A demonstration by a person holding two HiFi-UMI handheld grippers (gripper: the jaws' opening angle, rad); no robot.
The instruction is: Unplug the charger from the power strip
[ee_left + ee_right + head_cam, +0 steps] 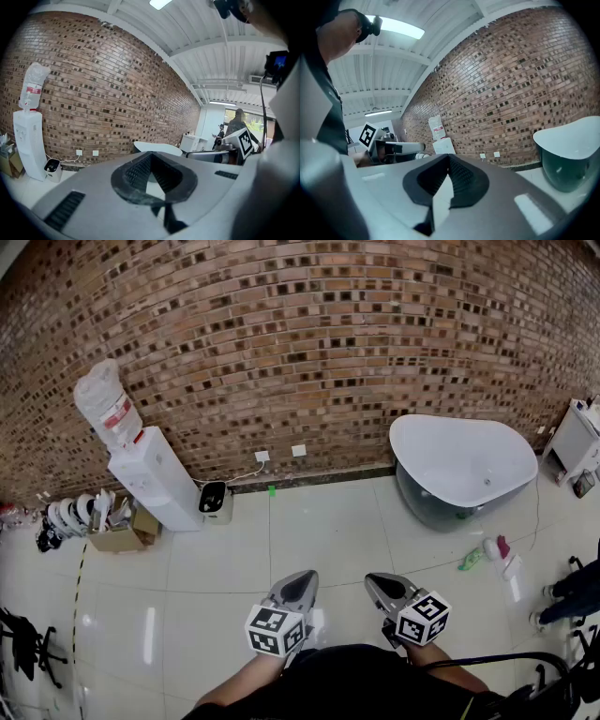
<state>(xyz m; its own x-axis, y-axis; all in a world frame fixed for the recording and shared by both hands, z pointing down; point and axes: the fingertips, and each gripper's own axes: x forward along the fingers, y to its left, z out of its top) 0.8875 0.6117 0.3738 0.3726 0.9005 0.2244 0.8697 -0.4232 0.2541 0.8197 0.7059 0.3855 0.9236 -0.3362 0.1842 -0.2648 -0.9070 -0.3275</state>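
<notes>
L tongs (303, 577), R tongs (373, 580): shut, empty

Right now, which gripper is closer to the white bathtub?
Right. The bathtub stands ahead and to the right of the right gripper; the left gripper is beside that one, farther left.

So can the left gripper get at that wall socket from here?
Probably not: the left gripper is held well back, with the wall socket far across the floor. Nothing stands between them, so walking closer should do.
</notes>
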